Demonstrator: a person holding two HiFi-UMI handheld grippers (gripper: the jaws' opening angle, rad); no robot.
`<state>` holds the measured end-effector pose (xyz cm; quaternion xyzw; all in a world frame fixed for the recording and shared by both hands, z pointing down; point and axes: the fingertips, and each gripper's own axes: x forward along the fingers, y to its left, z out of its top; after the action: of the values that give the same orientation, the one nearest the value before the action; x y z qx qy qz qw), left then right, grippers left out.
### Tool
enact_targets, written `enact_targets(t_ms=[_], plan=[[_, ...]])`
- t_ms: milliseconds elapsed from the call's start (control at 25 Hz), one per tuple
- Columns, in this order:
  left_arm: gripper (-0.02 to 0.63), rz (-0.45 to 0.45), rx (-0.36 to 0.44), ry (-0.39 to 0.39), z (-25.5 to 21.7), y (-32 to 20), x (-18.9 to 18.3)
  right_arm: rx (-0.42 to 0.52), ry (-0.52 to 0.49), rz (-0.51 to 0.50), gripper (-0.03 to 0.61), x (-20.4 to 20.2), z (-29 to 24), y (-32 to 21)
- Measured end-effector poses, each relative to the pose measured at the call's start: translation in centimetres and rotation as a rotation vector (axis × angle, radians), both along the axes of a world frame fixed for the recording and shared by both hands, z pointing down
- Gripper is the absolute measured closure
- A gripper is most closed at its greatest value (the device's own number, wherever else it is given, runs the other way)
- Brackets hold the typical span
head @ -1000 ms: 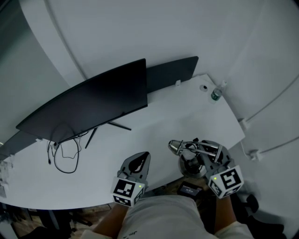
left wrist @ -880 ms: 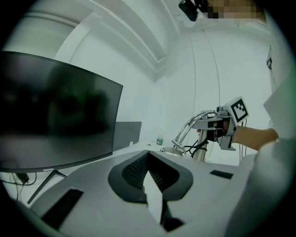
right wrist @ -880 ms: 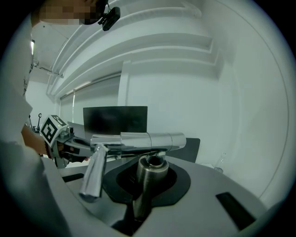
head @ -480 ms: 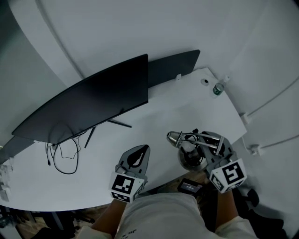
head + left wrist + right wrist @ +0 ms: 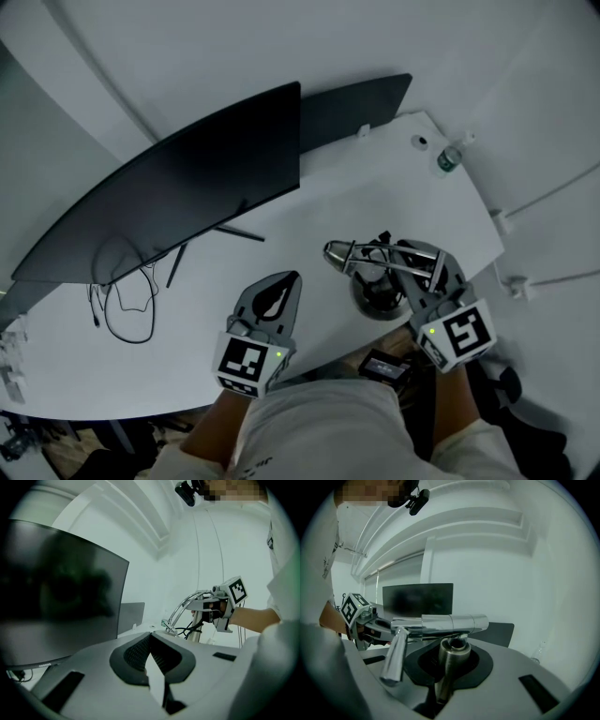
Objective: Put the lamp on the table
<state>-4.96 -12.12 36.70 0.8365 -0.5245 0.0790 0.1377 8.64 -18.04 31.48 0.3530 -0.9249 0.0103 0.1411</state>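
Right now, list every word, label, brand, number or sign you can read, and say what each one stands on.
Nothing can be read as text.
monitor: small mark on the lower bezel, too small to read.
bottle: green label, too small to read.
left gripper and right gripper: the cubes carry square coded patterns only, no letters or numbers.

Probably an office: monitor [image 5: 178,197] on white desk [image 5: 309,220].

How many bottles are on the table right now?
1. A small bottle stands near the far right edge of the table, beyond the lamp. The monitor could hide others behind it.
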Motion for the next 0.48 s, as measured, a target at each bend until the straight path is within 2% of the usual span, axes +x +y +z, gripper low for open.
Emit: enact_targets(t_ms=[480], plan=[[0.611, -0.028, -0.051, 0.028, 2.5, -2.2, -1.6, -0.036, -0.006, -0.008, 0.532, -2.5, 2.6, -3.7]])
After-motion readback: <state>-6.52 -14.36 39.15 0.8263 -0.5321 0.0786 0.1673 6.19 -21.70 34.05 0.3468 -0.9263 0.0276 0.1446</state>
